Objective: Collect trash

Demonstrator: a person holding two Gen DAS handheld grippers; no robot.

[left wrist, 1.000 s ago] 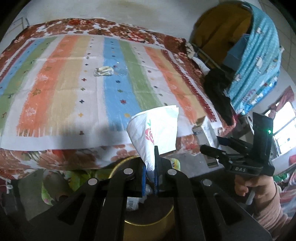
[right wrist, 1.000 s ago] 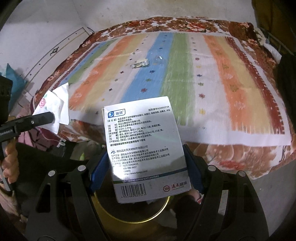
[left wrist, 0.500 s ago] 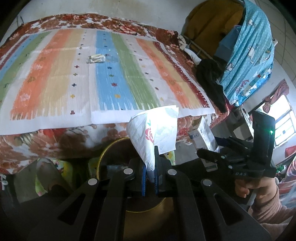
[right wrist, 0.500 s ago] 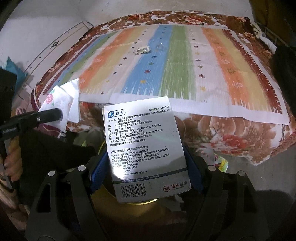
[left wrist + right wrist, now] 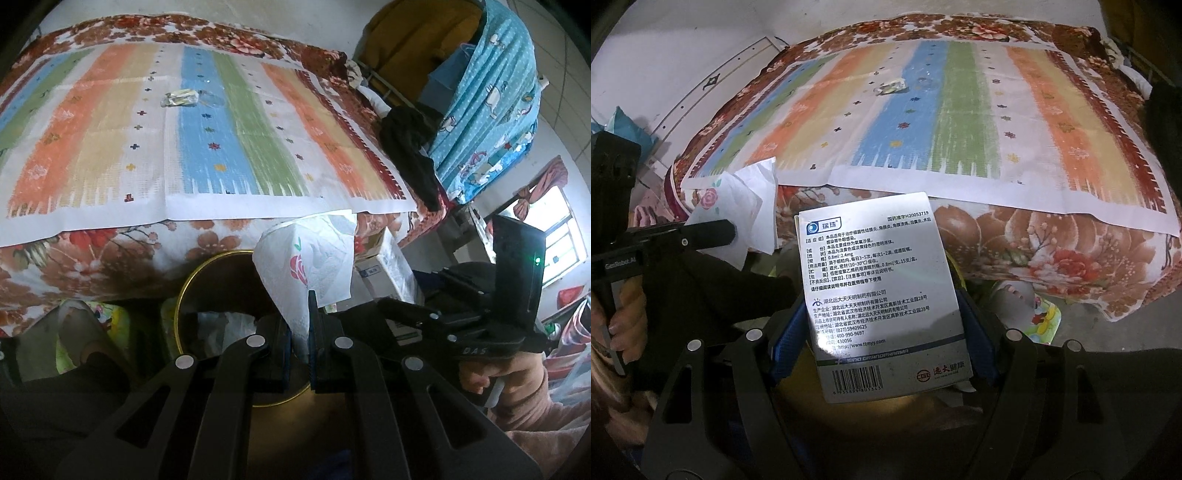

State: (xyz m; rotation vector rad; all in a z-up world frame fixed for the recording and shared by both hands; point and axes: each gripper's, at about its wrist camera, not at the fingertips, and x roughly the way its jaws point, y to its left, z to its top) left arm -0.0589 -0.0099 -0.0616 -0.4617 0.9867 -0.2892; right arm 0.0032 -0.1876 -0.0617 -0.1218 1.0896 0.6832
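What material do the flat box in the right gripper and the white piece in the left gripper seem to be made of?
Flat box: probably coated cardboard, semi-glossy; it stays stiff, shows a glare spot and sharp print.
White piece: likely thin, matte tissue paper or a napkin; it folds softly, creases, and carries a printed rose.

A home bedroom: a bed [image 5: 92,258] under a floral red blanket; blue cartoon-print curtain [image 5: 491,99] right of it; window [image 5: 561,240] beyond.

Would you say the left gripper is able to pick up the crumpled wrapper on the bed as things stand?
Probably not: the left gripper is shut on a floral tissue over the bin, and the wrapper lies far up the bed.
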